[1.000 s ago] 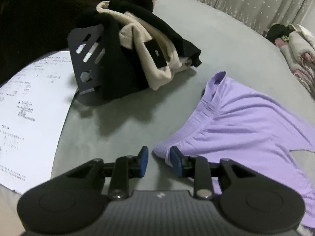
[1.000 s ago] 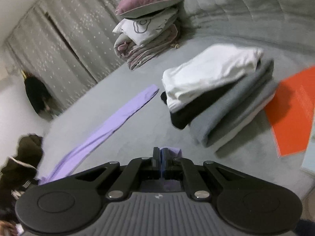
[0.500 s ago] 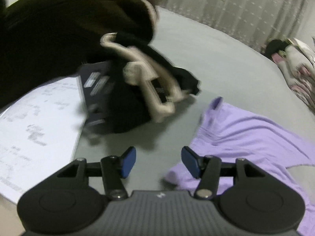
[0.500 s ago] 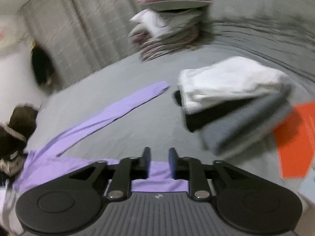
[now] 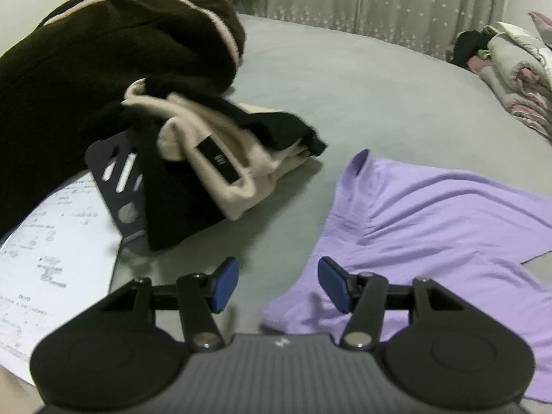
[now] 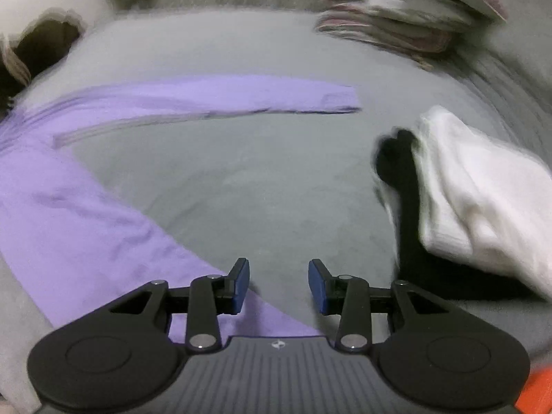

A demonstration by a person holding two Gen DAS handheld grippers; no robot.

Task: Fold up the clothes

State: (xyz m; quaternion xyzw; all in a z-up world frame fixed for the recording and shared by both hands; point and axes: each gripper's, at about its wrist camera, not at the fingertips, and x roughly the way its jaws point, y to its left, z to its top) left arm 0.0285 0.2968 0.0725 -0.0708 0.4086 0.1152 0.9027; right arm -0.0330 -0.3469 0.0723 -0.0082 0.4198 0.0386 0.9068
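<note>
Left wrist view, item 1: left hand-held gripper (image 5: pixel 278 284), released, jaws apart, nothing between them. A second ago its pads pinched an edge of the purple garment (image 5: pixel 431 227); that edge now lies loose just below the right pad.

Right wrist view, item 2: right hand-held gripper (image 6: pixel 278 284), jaws opening, nothing between the pads; a second ago they were clamped shut with purple cloth showing just beyond them. The purple garment (image 6: pixel 69 220) now lies free on the grey bed (image 6: pixel 241 179).

Judgement: both grips are let go, so the garment is laid out and the spreading step looks done; the folds themselves are not yet made.

Orientation: in the right wrist view the sleeve (image 6: pixel 207 96) runs long from left to right across the upper frame, cuff at the right; the body slants from left down to lower centre.

Item 3: folded stack (image 6: pixel 476 200), right of frame, blurred.
</note>
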